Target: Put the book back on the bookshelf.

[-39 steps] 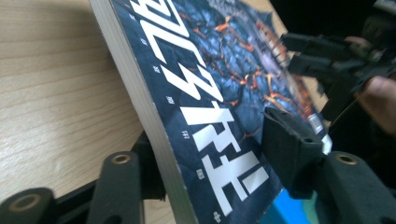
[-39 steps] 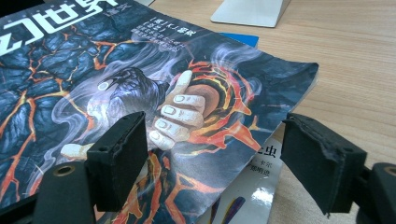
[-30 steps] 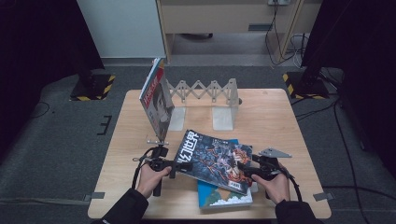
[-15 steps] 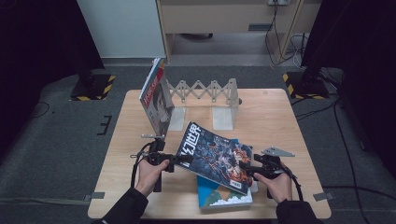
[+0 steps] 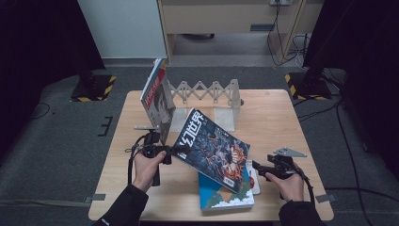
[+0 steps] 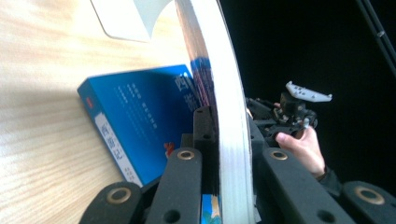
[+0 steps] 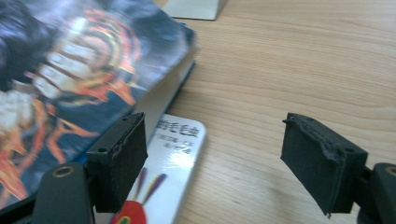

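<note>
Left gripper [image 5: 175,151]: I had its jaws clamped on the left edge of the dark magazine [image 5: 211,149]; they had just been closing, with the page block pinched between them.
Dark magazine: it rose tilted from my left jaws, its far edge low over the blue book [image 5: 225,193]; in the left gripper view the white page edges [image 6: 229,140] ran straight up out of the jaws.
Blue book: it lay flat on the table beyond and below the left jaws, partly under the magazine.
Right gripper [image 5: 258,165]: I saw its jaws standing wide, nothing between them, just beside the magazine's low corner.
White card [image 7: 166,163]: it lay flat just ahead of my right gripper's left jaw, its far end tucked under the books.
Table [image 5: 282,117]: pale wood, bare ahead of the right jaws.
Rack [image 5: 207,92]: a white folding rack stood well beyond both jaws, an upright book [image 5: 157,96] leaning at its left end.
Room: grey carpet, dark at the sides, striped floor bases, a wooden cabinet behind.
</note>
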